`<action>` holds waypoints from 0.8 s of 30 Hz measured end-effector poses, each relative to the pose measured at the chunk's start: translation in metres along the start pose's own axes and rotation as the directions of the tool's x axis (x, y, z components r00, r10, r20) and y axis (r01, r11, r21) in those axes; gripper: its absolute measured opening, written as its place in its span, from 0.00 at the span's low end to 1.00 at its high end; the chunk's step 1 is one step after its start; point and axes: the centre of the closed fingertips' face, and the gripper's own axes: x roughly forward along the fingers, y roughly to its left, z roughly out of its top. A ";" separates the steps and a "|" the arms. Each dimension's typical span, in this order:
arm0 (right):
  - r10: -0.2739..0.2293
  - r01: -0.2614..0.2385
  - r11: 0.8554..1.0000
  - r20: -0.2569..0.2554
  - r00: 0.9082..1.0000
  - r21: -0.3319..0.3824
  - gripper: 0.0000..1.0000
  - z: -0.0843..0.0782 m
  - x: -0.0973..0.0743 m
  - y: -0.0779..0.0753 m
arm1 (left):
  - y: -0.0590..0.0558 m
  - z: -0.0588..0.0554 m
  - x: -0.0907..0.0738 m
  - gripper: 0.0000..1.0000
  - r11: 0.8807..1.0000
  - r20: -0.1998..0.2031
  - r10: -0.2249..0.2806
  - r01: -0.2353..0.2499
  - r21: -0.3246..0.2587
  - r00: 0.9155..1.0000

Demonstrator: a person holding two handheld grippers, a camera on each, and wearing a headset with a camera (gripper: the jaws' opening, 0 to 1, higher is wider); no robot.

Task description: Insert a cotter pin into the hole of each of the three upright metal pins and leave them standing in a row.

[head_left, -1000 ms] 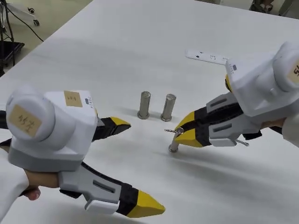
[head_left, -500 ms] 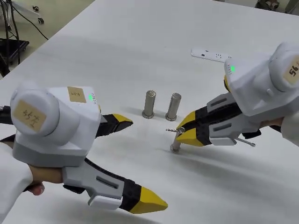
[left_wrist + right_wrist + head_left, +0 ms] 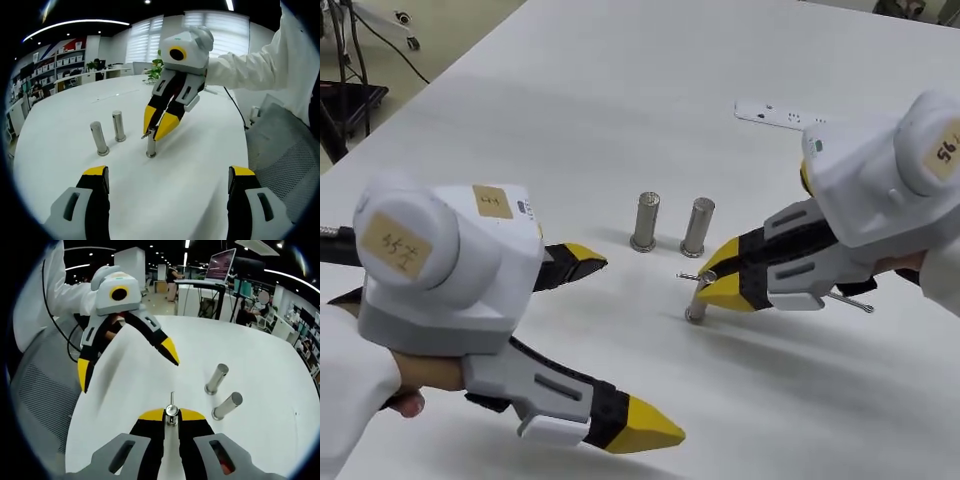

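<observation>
Two bare metal pins stand upright side by side on the white table. A third metal pin stands a little nearer. My right gripper is shut at its top on a cotter pin, whose thin end pokes out to the left of the pin. In the right gripper view the cotter pin runs forward from between the shut jaws. My left gripper hovers open at the lower left, holding nothing. The left gripper view faces the third pin and the right gripper.
A loose cotter pin lies on the table behind the right gripper. A white strip lies at the far right. A mesh chair stands off the table's edge.
</observation>
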 end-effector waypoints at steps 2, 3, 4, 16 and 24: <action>-0.001 0.001 1.000 0.001 1.000 0.003 0.04 0.000 0.000 0.000 | -0.001 -0.001 0.000 0.99 1.000 -0.005 -0.004 0.004 0.000 1.000; -0.004 0.004 1.000 0.002 1.000 0.007 0.04 0.000 -0.001 0.000 | -0.002 -0.002 0.000 0.99 1.000 -0.006 -0.005 0.005 0.000 1.000; -0.004 0.004 1.000 0.002 1.000 0.009 0.04 0.000 -0.001 0.000 | -0.002 -0.002 0.001 0.99 1.000 -0.006 -0.004 0.004 0.000 1.000; -0.011 0.011 1.000 -0.001 1.000 -0.020 0.05 0.000 0.000 0.000 | -0.004 0.003 -0.002 0.99 1.000 0.006 -0.001 0.001 0.006 1.000; -0.013 0.013 1.000 0.005 1.000 0.003 0.15 0.002 0.000 0.002 | -0.003 0.000 -0.003 0.99 1.000 -0.002 0.007 -0.007 0.002 1.000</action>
